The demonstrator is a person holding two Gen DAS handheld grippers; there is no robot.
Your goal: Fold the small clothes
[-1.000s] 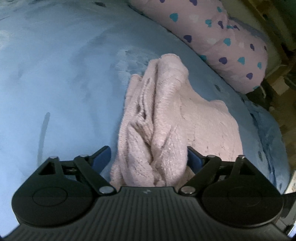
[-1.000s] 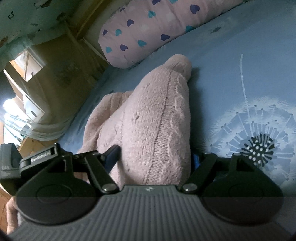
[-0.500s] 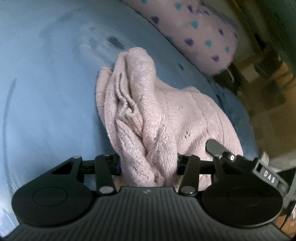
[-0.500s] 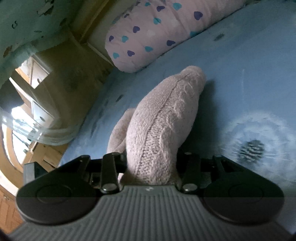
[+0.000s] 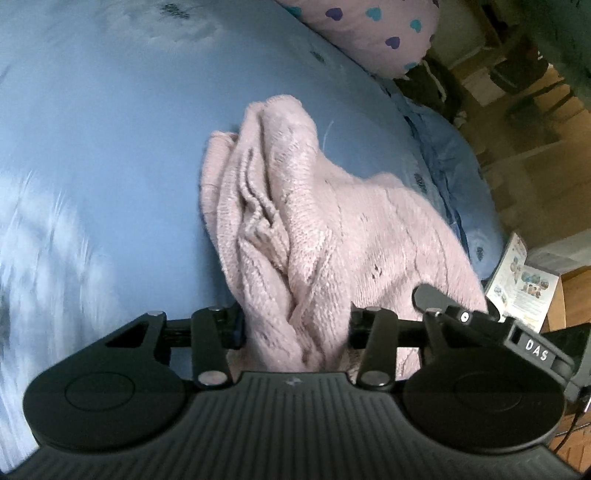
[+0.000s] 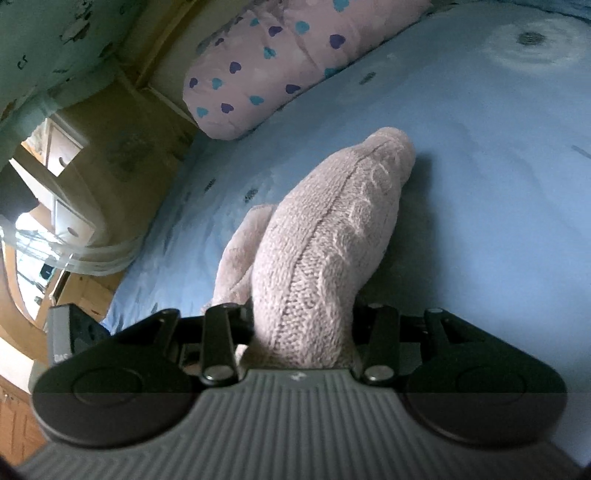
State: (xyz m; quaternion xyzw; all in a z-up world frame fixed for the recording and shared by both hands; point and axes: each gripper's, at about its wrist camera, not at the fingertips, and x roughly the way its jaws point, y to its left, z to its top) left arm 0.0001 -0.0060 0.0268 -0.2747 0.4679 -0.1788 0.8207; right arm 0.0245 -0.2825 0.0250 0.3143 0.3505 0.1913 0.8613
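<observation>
Between both grippers' fingers: bunched pink knit sweater [image 5: 332, 236], clamped.

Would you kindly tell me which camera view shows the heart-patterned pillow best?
The right wrist view: the heart-patterned pillow stretches across the top there, with its end and many hearts visible. The left wrist view catches only one end of it at the top edge.

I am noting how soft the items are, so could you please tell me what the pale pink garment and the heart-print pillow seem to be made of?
The pale pink knitted garment looks like soft, fuzzy yarn, perhaps wool or acrylic: cable ribs and open stitch rows show. The pink heart-print pillow seems to be smooth matte woven cloth, probably cotton, its printed surface showing no sheen.
</observation>
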